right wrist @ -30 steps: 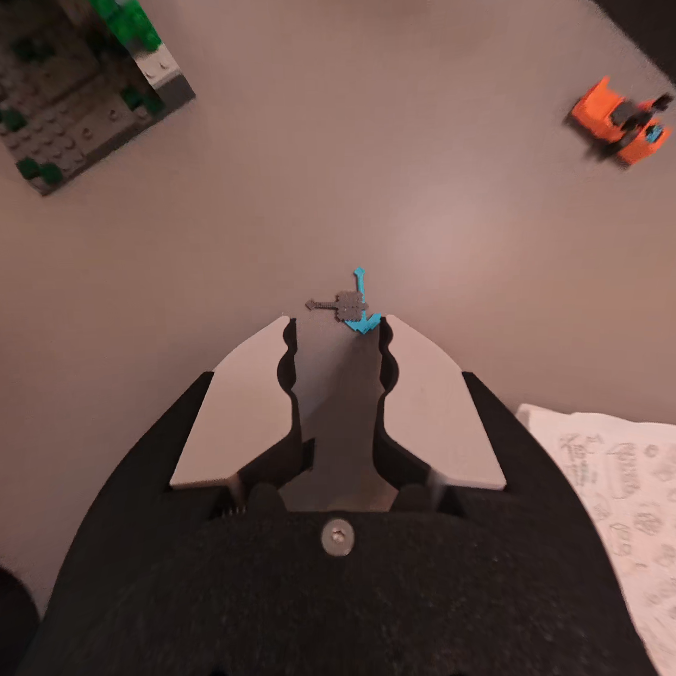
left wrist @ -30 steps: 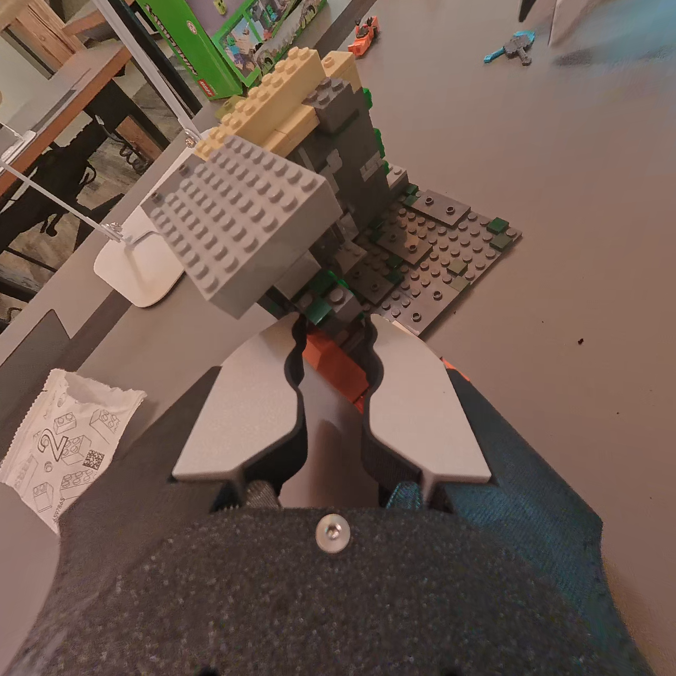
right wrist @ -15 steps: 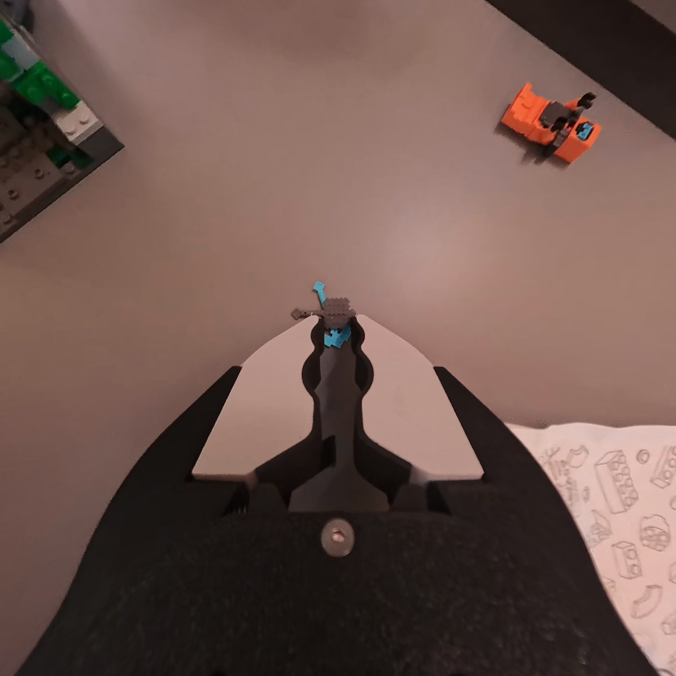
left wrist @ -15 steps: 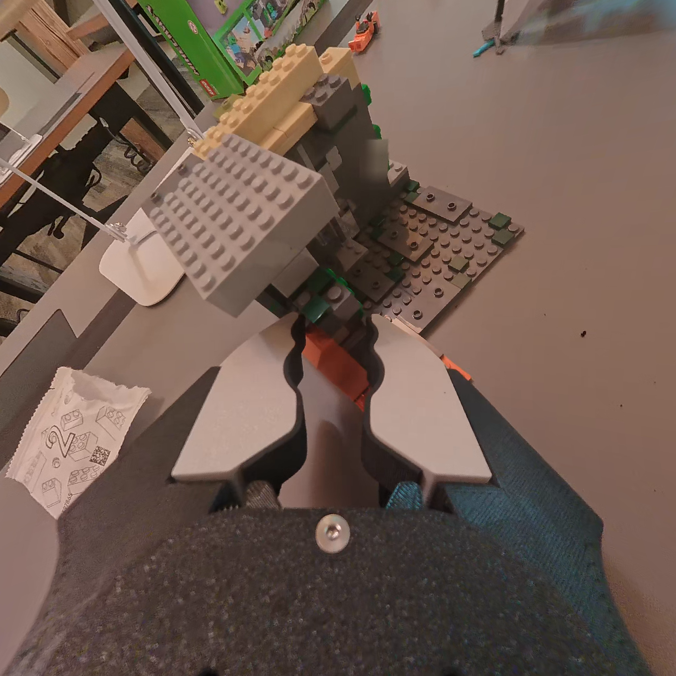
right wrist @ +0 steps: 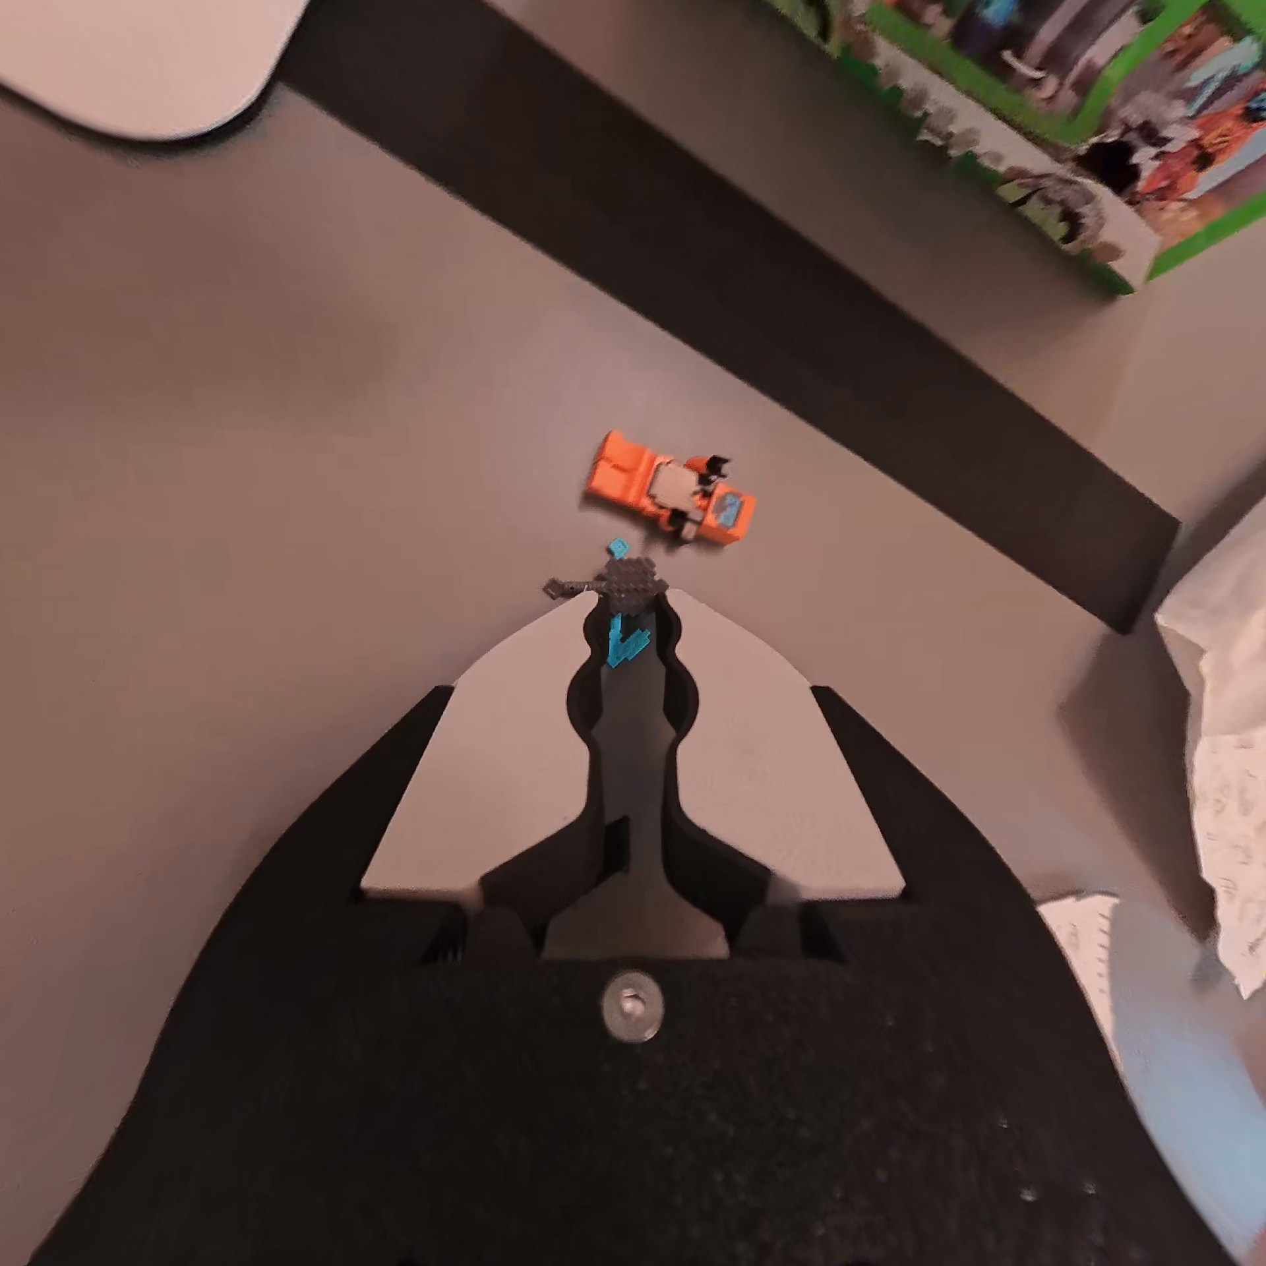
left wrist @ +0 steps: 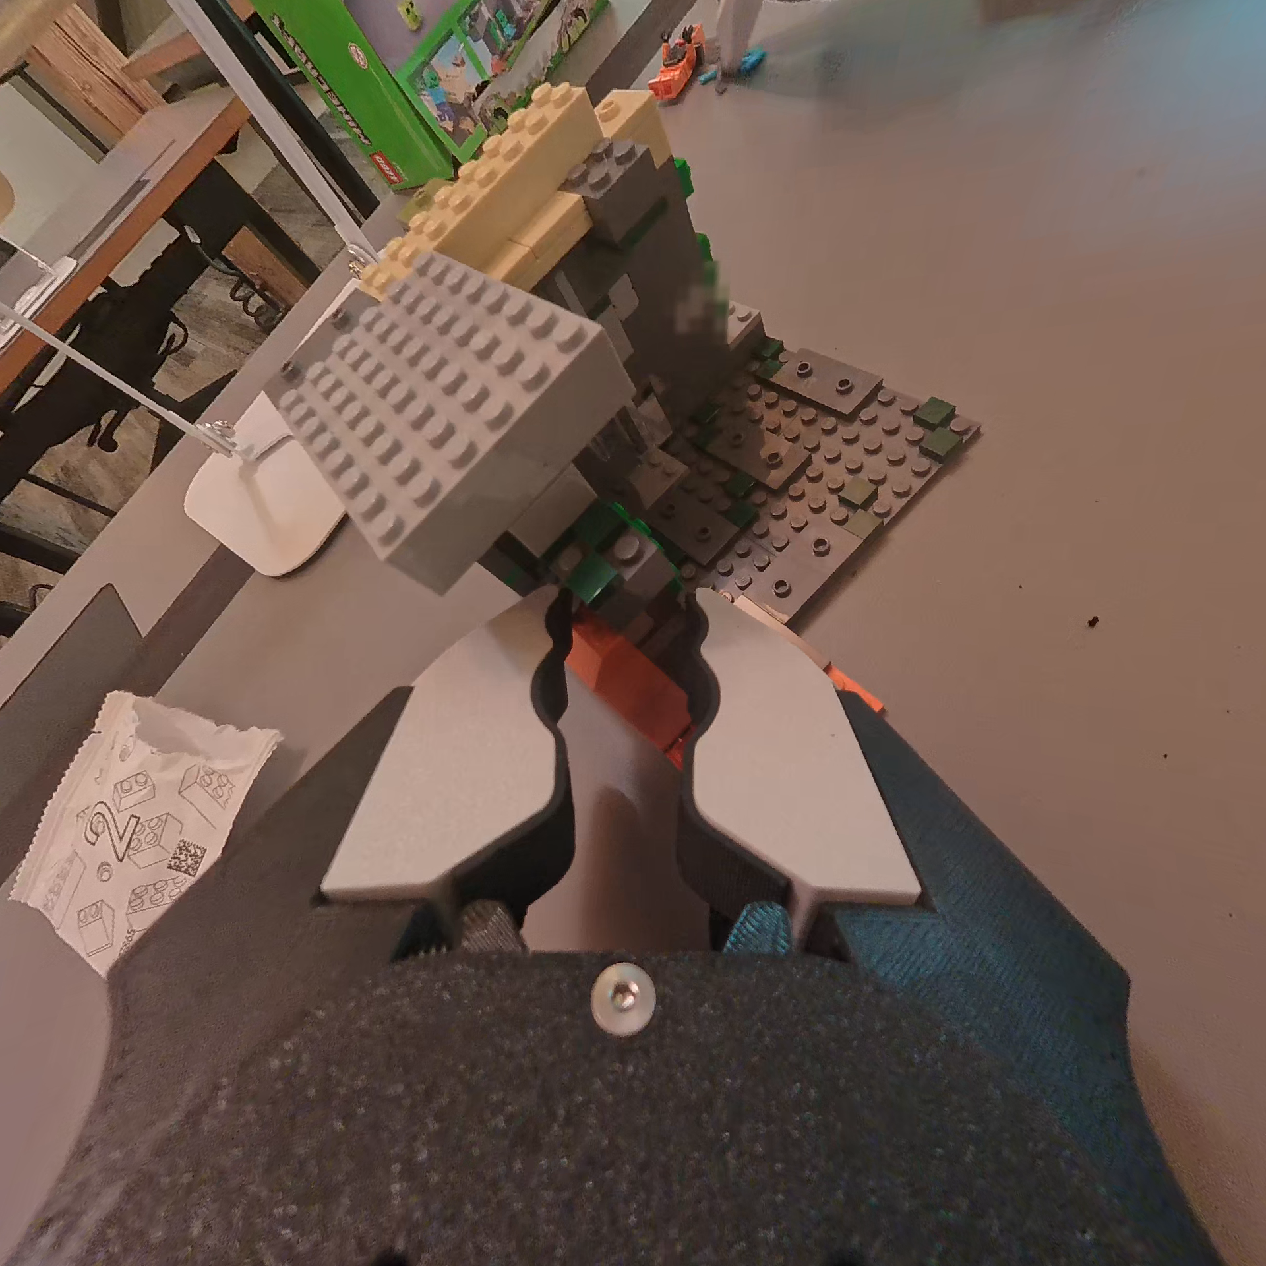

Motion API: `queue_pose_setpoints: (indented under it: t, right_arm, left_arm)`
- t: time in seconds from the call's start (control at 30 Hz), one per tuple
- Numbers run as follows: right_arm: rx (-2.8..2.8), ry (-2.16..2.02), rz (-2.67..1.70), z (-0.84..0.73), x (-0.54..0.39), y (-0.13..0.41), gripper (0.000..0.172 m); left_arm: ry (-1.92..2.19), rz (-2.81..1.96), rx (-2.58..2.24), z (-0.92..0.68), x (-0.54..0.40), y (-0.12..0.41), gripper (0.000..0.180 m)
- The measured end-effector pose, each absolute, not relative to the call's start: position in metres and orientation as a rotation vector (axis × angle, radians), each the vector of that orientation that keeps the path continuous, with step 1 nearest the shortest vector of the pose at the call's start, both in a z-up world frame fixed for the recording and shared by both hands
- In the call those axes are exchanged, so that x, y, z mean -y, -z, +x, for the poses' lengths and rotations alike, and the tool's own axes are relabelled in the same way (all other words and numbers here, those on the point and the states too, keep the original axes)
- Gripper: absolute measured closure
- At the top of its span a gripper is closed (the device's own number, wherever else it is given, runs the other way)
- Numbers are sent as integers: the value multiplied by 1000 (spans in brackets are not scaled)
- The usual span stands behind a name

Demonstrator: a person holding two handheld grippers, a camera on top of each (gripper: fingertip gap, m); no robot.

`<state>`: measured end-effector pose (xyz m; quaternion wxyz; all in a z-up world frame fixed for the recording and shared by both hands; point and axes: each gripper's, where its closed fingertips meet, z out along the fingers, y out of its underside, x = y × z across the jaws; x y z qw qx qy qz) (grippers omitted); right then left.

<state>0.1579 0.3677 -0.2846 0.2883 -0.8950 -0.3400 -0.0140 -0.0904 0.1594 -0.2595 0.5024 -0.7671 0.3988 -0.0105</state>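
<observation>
brick model [left wrist: 616, 383] on table [left wrist: 1027, 753], bag [left wrist: 130, 829] left, box [left wrist: 383, 89] behind

Green box [right wrist: 1069, 123] blurred, cut by top/right edge; white bag [right wrist: 1226, 753] cut at right edge; brick build's [left wrist: 479, 411] base hidden behind left tool [left wrist: 630, 603].

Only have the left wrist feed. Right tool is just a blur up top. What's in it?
Observer: The right tool is shut on a small grey and blue toy piece.
Operator: Lifted or on the table?
Observer: Cannot tell. The grey table lies behind it, and the orange toy figure lies on the table just beyond the tips.
Operator: Anything to its right?
Observer: White printed paper, crumpled, at the right edge.
</observation>
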Motion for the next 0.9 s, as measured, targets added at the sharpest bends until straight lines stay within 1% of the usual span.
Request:
queue_pose_setpoints:
  t: [0.1, 0.17, 0.23, 0.37, 0.43, 0.53, 0.63, 0.77, 0.83, 0.9]
  right_arm:
    - [855, 88, -2365, 162, -378, 277, 159]
    - [817, 85, -2321, 163, -381, 267, 143]
    - [765, 51, -2262, 161, -381, 250, 134]
    - [738, -89, -2159, 140, -365, 217, 132]
    - [768, -93, -2137, 132, -355, 211, 128]
    - [781, -183, -2102, 115, -340, 205, 127]
    - [754, -394, -2015, 88, -323, 187, 127]
    - [830, -810, -1840, 35, -276, 154, 129]
    - [943, -909, -1747, 8, -247, 145, 130]
    - [1110, -902, -1668, -16, -221, 146, 129]
  left_arm:
    - [27, -1853, -965, -90, -159, 259, 149]
    - [27, -1853, -965, -90, -160, 260, 149]
    - [27, -1854, -963, -90, -161, 260, 149]
    - [24, -1854, -962, -90, -161, 260, 149]
    - [23, -1854, -962, -90, -161, 260, 149]
    - [20, -1853, -963, -90, -161, 260, 149]
    - [19, -1852, -964, -91, -161, 260, 149]
    - [17, -1850, -964, -90, -161, 260, 149]
    - [16, -1848, -964, -91, -161, 260, 149]
    - [15, -1844, -966, -91, -161, 260, 149]
